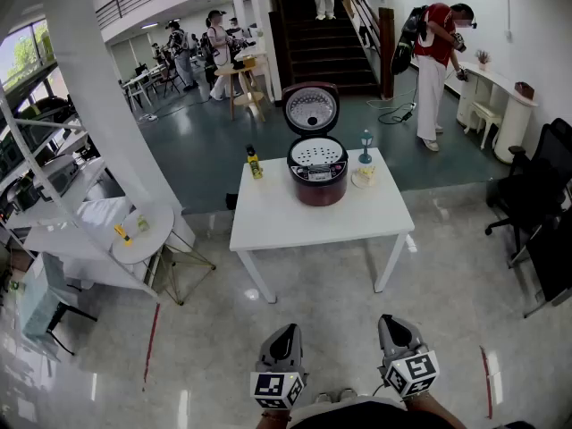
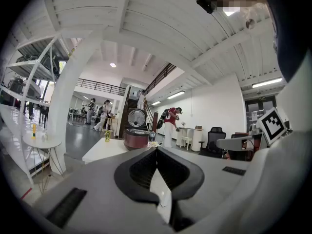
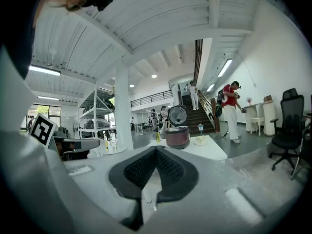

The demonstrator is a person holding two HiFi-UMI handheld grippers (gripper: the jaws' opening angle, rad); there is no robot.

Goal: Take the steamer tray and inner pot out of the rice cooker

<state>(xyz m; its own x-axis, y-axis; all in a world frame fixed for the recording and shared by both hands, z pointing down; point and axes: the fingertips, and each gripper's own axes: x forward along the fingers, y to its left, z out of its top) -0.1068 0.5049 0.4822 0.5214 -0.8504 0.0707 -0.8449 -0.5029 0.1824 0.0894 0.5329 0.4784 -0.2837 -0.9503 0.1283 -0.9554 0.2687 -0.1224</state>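
A dark red rice cooker (image 1: 317, 175) stands on a white table (image 1: 295, 217) with its lid raised. The perforated white steamer tray (image 1: 317, 153) lies in its top; the inner pot beneath is hidden. The cooker (image 2: 136, 137) also shows far off in the left gripper view, and the cooker (image 3: 177, 136) likewise in the right gripper view. My left gripper (image 1: 283, 339) and right gripper (image 1: 396, 330) hang low near the bottom edge of the head view, well short of the table. Both are shut with nothing between the jaws, as seen at the left gripper (image 2: 156, 150) and the right gripper (image 3: 156, 149).
A yellow bottle (image 1: 255, 164) stands at the table's back left, a small blue lamp figure (image 1: 365, 147) and a cup at the back right. A round side table (image 1: 141, 231) and shelving stand left, black chairs (image 1: 534, 186) right. A person in red (image 1: 435, 65) stands by the far wall.
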